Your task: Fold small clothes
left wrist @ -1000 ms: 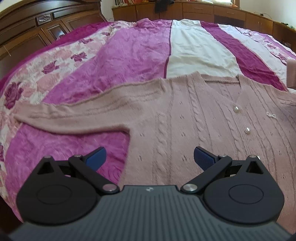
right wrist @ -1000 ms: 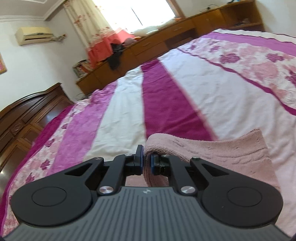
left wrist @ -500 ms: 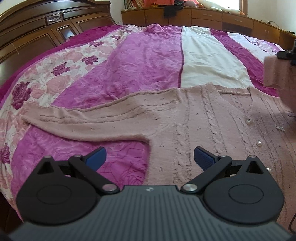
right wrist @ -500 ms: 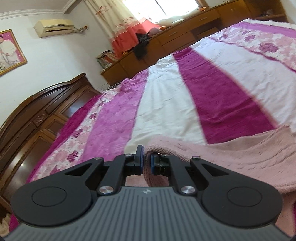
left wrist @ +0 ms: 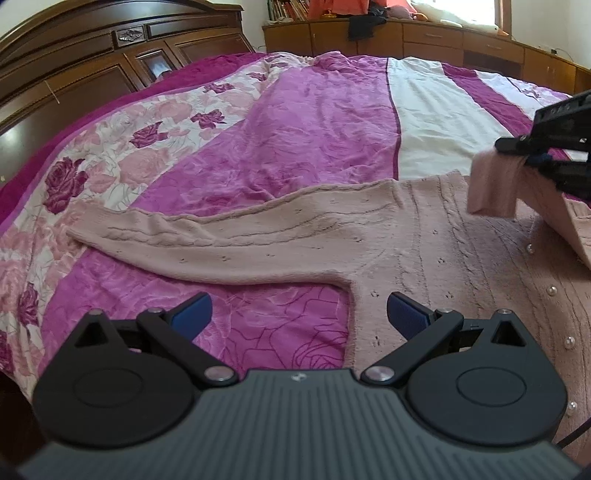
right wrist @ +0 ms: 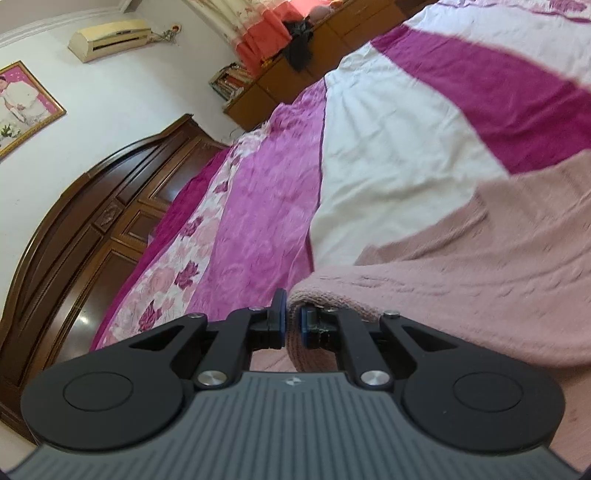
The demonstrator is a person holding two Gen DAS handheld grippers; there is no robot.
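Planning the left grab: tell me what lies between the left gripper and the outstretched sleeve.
In the left wrist view, only bare magenta bedspread lies between the open left gripper and the outstretched sleeve.

Bright window daylight; fisheye edge bending; right view motion-blurred.

Spread across most of the left wrist view: a striped bedspread point(left wrist: 314, 140) in magenta, white and rose-print bands, with a dark carved wooden headboard point(left wrist: 110, 62) filling the upper left. Along the top edge, a low run of wooden cabinets point(left wrist: 424, 40), something black draped over it point(left wrist: 360, 26) and books point(left wrist: 284, 9) stacked at its left end. Up in the right wrist view's top left, a cream air conditioner point(right wrist: 110, 38) mounted on the white wall, a gold-framed picture point(right wrist: 22, 107) at the left edge, and orange-pink curtains point(right wrist: 258, 33) top centre.
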